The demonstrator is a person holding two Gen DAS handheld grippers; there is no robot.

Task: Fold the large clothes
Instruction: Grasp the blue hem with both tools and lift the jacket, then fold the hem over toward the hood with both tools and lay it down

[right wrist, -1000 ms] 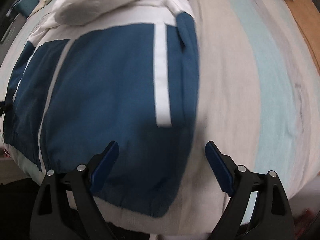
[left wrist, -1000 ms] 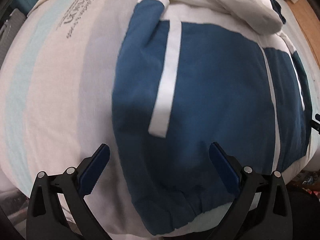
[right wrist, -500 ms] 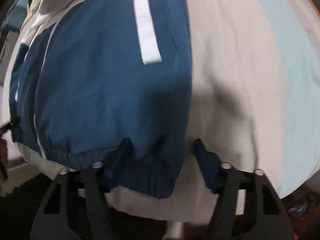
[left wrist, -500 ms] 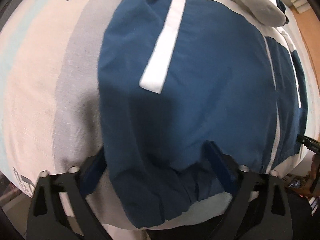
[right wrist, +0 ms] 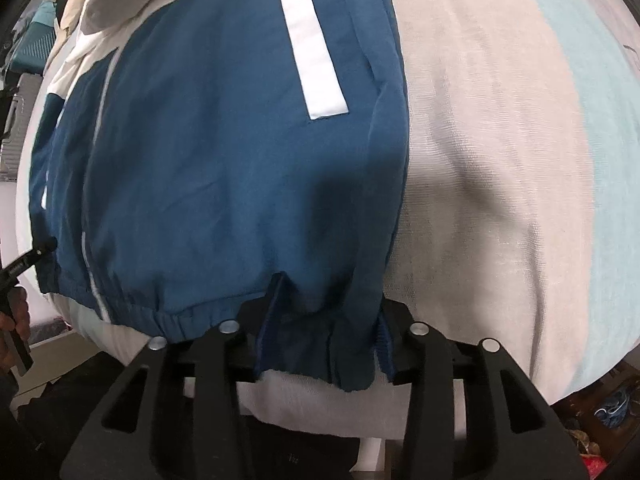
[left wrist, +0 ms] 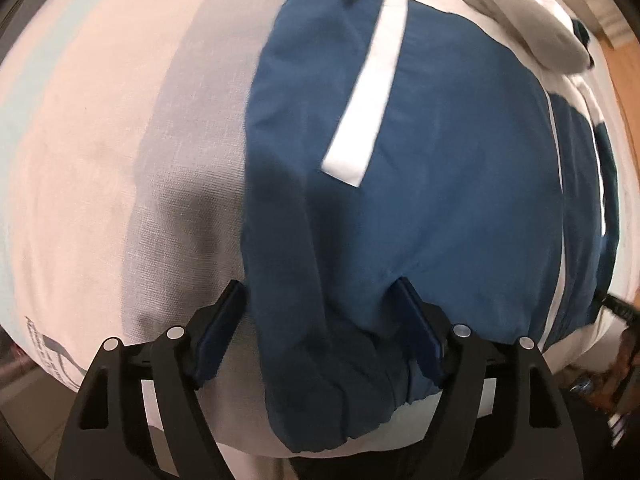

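A large blue jacket with white stripes [left wrist: 440,168] lies flat on a striped bed cover, its elastic hem towards me. It also shows in the right wrist view [right wrist: 224,152]. My left gripper [left wrist: 320,320] is open, its jaws straddling the hem's left corner, fabric bunched between them. My right gripper [right wrist: 326,316] is open, narrower, its jaws pressed around the hem's right corner. White sleeves [left wrist: 520,12] are folded across the jacket's top.
The bed cover [left wrist: 100,160] has pink, grey and pale blue stripes and extends left of the jacket; in the right wrist view it [right wrist: 520,160] extends right. The bed's near edge is just under both grippers. Wooden floor [left wrist: 624,80] shows far right.
Both grippers moved down and forward onto the jacket's hem corners. Their jaws have narrowed around the fabric, the right more than the left.
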